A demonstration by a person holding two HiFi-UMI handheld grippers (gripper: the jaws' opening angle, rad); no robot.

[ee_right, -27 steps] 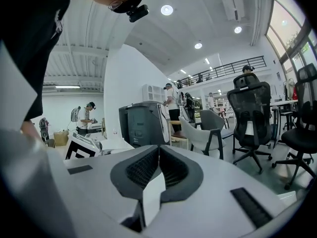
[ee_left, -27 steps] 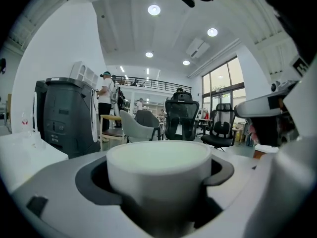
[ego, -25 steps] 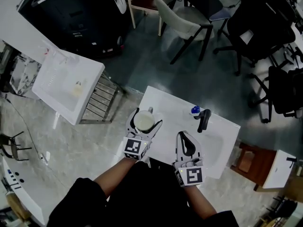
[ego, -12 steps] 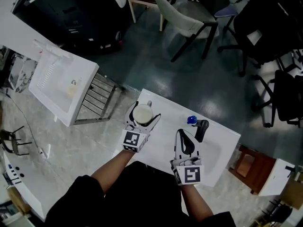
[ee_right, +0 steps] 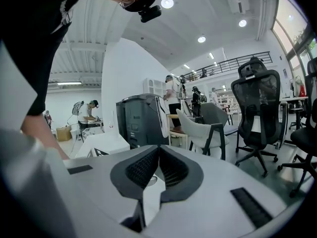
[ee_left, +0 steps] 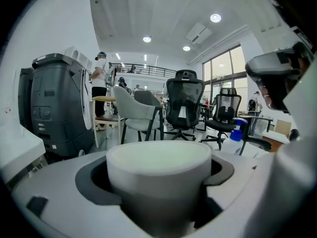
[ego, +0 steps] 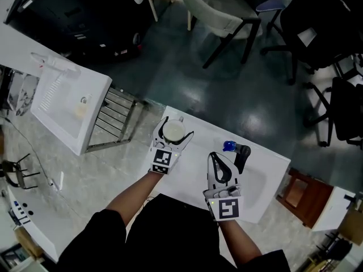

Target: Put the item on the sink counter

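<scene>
A white mug with a small handle sits between the jaws of my left gripper, which is shut on it over the left end of the white sink counter. In the left gripper view the mug fills the space between the grey fingers. I cannot tell whether its base touches the counter. My right gripper hovers over the counter near the basin, jaws shut and empty, its pads meeting.
A black faucet and a blue-capped spray bottle stand at the counter's far side. A second white sink unit and a metal rack are to the left. Chairs stand beyond, and a brown stool at the right.
Both grippers have shifted slightly forward over the counter, the left one still carrying the mug. The right gripper stays shut.
</scene>
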